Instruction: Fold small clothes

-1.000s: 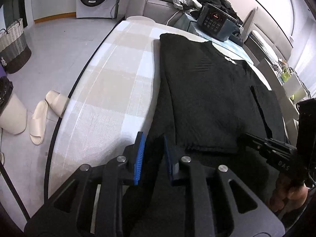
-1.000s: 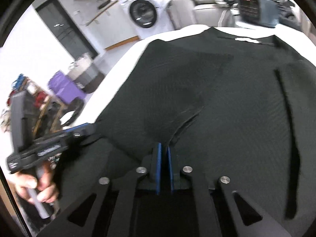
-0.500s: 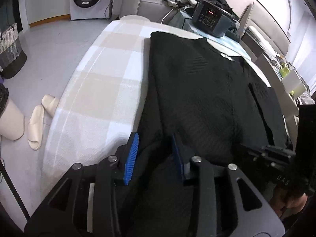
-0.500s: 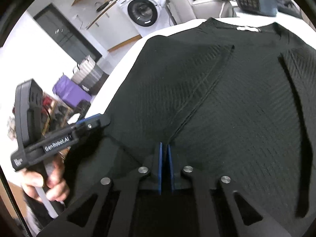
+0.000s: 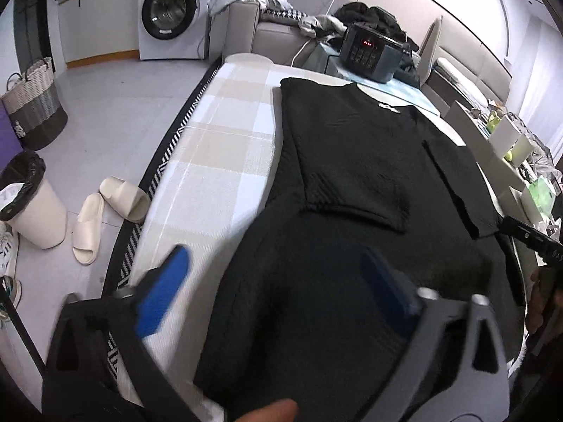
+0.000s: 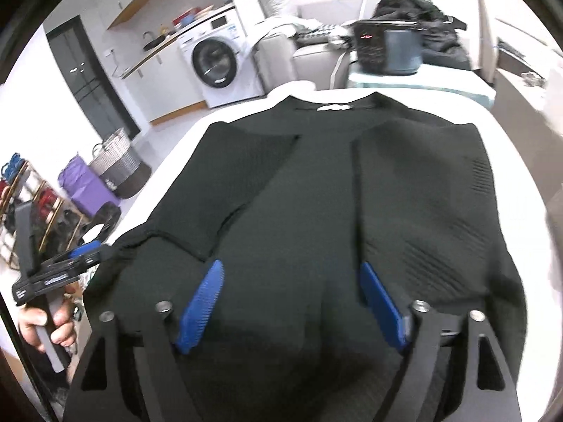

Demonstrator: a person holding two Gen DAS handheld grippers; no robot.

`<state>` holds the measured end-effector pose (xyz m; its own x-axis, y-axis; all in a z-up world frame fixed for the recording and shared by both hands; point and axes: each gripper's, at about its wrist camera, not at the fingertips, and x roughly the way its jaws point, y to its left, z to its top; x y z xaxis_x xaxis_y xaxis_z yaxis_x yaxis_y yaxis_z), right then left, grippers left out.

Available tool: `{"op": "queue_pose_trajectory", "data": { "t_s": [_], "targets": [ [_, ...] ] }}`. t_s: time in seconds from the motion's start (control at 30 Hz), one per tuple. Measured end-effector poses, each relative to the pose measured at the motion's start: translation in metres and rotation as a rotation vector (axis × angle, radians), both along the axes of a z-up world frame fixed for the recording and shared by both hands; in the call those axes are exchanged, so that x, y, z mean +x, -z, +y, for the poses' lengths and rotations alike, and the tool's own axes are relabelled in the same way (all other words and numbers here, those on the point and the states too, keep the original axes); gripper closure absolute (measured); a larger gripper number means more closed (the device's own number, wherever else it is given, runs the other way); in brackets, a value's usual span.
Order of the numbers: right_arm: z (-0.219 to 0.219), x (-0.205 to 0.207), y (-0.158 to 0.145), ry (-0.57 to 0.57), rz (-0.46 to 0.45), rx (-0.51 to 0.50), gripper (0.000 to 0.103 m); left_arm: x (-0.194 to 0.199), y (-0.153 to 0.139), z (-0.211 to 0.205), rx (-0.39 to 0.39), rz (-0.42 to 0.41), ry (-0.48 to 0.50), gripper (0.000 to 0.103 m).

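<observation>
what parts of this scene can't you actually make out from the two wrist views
- Black knit top, near hem: both views, cut off behind the gripper frames and lower edge.
- Left gripper: left wrist view, motion-blurred blue pads; jaws have just opened, cloth lies below, ungripped.
- Right gripper: jaws just opened, likewise ungripped.
- Dark box with red display: right wrist view, digits blurred.
- White neck label: too small to read.

Even, bright indoor light fills the room. The right view is washed out and smeared toward its right edge. In the left view the near pads (image 5: 162,292) blur. Both bend strongly, with dark rounded corners.
</observation>
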<state>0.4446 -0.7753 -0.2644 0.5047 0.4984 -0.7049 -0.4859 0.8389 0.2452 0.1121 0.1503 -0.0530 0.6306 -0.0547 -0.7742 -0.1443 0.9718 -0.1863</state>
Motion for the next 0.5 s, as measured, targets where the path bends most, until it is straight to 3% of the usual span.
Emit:
{"op": "queue_pose_trajectory", "data": {
  "t_s": [0.1, 0.5],
  "targets": [
    [-0.025, -0.015, -0.005, 0.036, -0.016, 0.013, 0.008, -0.025, -0.004, -0.002, 0.009, -0.001, 0.000, 0.001],
    [-0.084, -0.079, -0.012, 0.121, -0.058, 0.009, 0.008, -0.114, -0.017, 0.003, 0.023, -0.011, 0.006, 0.001]
  ]
}}
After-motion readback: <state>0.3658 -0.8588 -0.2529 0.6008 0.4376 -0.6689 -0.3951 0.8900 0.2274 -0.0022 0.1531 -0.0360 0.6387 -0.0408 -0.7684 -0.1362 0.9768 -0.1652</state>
